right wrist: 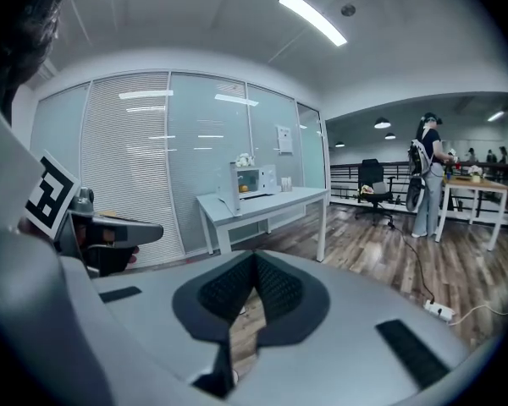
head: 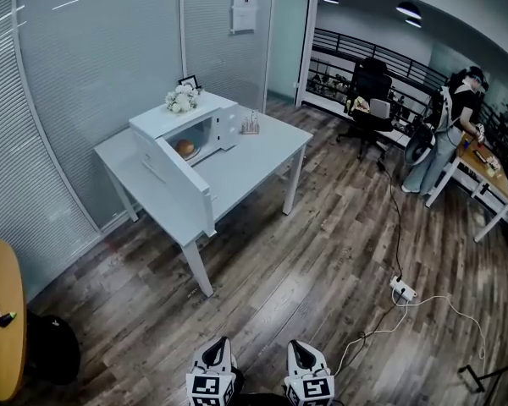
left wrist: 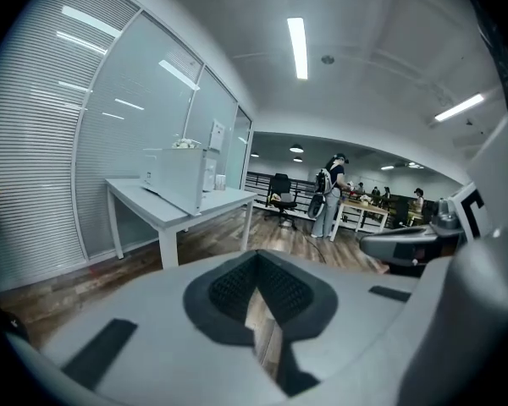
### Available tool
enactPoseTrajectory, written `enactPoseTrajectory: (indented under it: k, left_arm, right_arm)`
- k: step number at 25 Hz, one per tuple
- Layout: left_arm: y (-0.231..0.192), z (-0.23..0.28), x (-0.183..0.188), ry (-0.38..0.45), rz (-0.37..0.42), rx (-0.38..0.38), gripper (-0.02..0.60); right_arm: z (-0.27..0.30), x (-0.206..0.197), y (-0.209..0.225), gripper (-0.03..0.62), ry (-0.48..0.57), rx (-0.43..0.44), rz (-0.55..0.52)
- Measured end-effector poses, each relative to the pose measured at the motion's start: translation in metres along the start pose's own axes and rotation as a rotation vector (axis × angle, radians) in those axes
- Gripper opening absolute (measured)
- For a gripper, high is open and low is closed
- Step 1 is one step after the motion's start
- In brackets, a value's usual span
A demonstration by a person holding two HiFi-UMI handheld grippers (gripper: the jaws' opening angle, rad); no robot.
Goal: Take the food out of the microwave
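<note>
A white microwave (head: pixel 186 129) stands on a white table (head: pixel 245 167) across the room, its door (head: pixel 176 184) swung wide open toward me. Inside it lies an orange-brown piece of food (head: pixel 185 147) on a plate. The microwave (right wrist: pixel 247 179) also shows far off in the right gripper view, and the microwave (left wrist: pixel 179 176) side-on in the left gripper view. Both grippers are low at the head view's bottom edge, far from the table: the left gripper (head: pixel 213 364) and the right gripper (head: pixel 305 364). The left gripper (left wrist: pixel 256 288) and the right gripper (right wrist: pixel 252 284) have their jaws together with nothing between them.
A bunch of white flowers (head: pixel 182 98) sits on the microwave; a small rack (head: pixel 251 125) stands beside it. A cable and power strip (head: pixel 403 291) lie on the wood floor to the right. A round wooden table (head: pixel 0 311) is at left. A person (head: pixel 447 125) works at a far desk.
</note>
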State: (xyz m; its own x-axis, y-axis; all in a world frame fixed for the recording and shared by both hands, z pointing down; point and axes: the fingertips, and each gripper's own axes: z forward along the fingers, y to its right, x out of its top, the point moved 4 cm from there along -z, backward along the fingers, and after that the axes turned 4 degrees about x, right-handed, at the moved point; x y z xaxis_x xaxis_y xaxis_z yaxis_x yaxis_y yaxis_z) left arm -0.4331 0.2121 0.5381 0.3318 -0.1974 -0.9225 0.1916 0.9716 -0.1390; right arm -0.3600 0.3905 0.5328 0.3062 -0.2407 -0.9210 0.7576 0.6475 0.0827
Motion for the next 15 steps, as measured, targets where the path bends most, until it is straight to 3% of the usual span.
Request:
enactPoseTrajectory:
  k: [15]
  left_arm:
    - [-0.065, 0.128, 0.057, -0.001, 0.065, -0.104, 0.008]
  right_arm:
    - [0.120, 0.041, 0.036, 0.003, 0.016, -0.140, 0.086]
